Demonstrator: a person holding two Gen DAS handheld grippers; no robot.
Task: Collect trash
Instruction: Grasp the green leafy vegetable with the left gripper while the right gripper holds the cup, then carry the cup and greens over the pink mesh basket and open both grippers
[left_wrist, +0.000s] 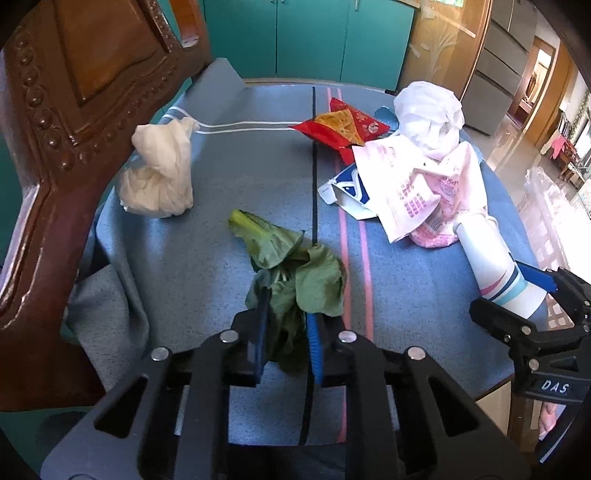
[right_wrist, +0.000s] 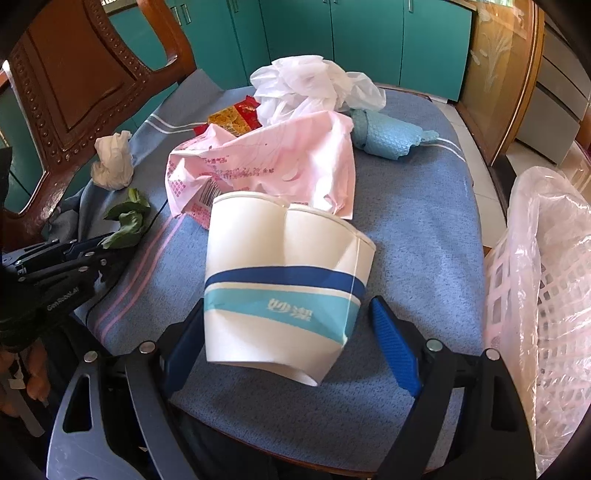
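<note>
Greens: wilted green leafy vegetable (left_wrist: 284, 266) lying on the blue striped cloth (left_wrist: 207, 258), its lower leaves between the blue pads.
Left gripper: black left gripper (left_wrist: 286, 339) clenched on those leaves, jaws narrow.
Cup: crumpled white paper cup with blue and turquoise bands (right_wrist: 284, 284) on its side near the cloth's front edge.
Right gripper: black right gripper (right_wrist: 291, 343) spread wide around the cup; left pad at the cup's wall, right pad apart from it.
Other trash: pink printed plastic bag (right_wrist: 280, 162), red snack wrapper (left_wrist: 340, 125), crumpled white plastic bag (right_wrist: 314, 81), cream tissue wad (left_wrist: 159, 177).
Basket: pale lattice basket lined with clear plastic (right_wrist: 546, 295), right of the cloth.
Chair: carved brown wooden chair back (left_wrist: 74, 110), at left.
</note>
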